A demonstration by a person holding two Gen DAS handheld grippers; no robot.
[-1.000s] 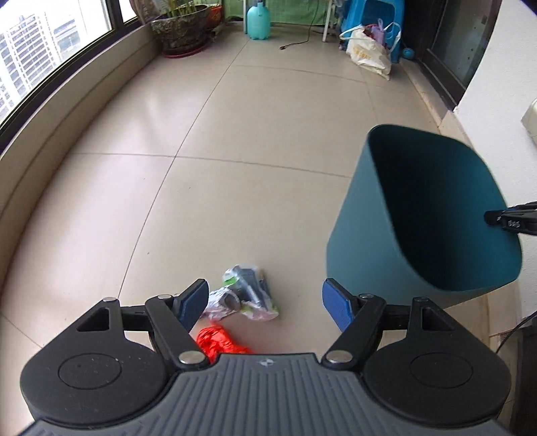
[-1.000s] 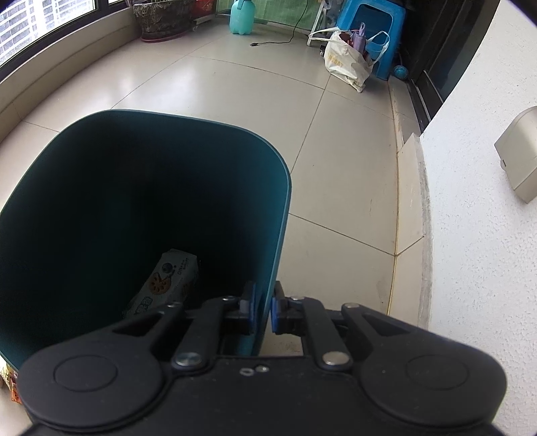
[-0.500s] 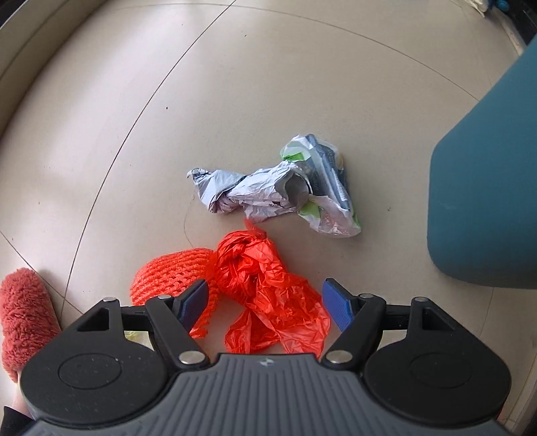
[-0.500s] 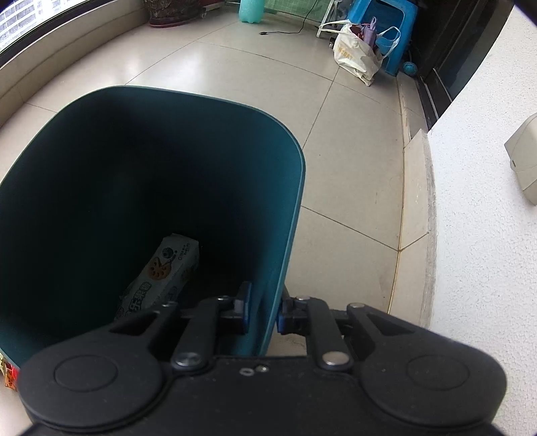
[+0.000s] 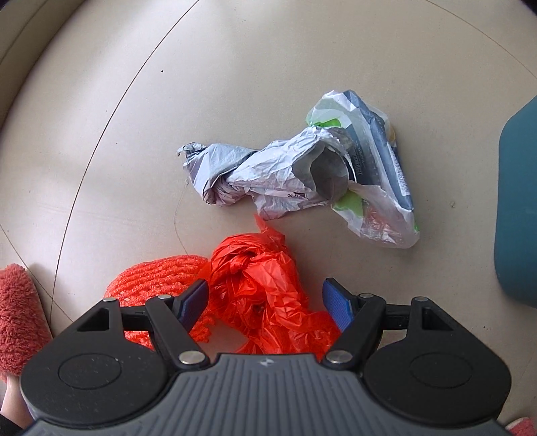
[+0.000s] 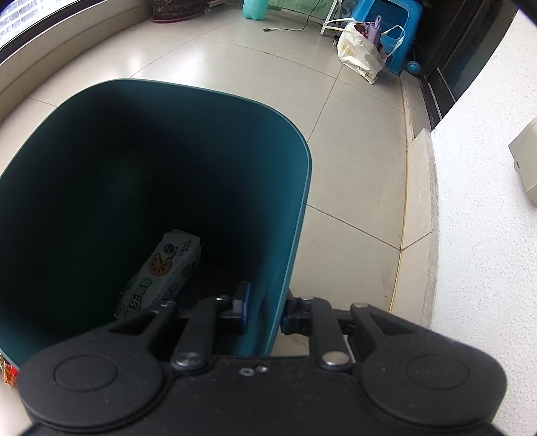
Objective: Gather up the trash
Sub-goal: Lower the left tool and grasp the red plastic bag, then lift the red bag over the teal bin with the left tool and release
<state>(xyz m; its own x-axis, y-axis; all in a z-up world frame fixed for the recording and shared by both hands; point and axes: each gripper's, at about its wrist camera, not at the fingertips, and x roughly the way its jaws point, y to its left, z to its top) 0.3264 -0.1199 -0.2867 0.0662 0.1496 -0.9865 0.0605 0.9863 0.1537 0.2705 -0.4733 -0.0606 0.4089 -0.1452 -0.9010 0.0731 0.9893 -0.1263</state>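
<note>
My left gripper [image 5: 265,303] points straight down at the floor, open, its blue pads on either side of a crumpled orange plastic bag [image 5: 261,285] without pressing on it. An orange mesh net [image 5: 157,278] lies against the bag's left side. Beyond them lie a twisted grey bag [image 5: 268,171] and a clear wrapper with green and blue print [image 5: 376,167]. The teal bin [image 5: 518,201] stands at the right edge. My right gripper [image 6: 265,308] straddles the bin's near wall [image 6: 302,201]; its jaws are opening, with a gap showing at the inner pad. A snack packet [image 6: 161,268] lies inside.
A red fuzzy thing [image 5: 16,308] sits at the left edge beside the net. A white wall [image 6: 486,268] and its stone kerb run close along the bin's right. Far off are a white shopping bag [image 6: 362,53], a blue stool [image 6: 396,30] and a teal bottle [image 6: 255,6].
My left gripper has dropped and tipped downward, from looking across the floor to hovering over the orange bag. My right jaws have spread apart off the bin wall.
</note>
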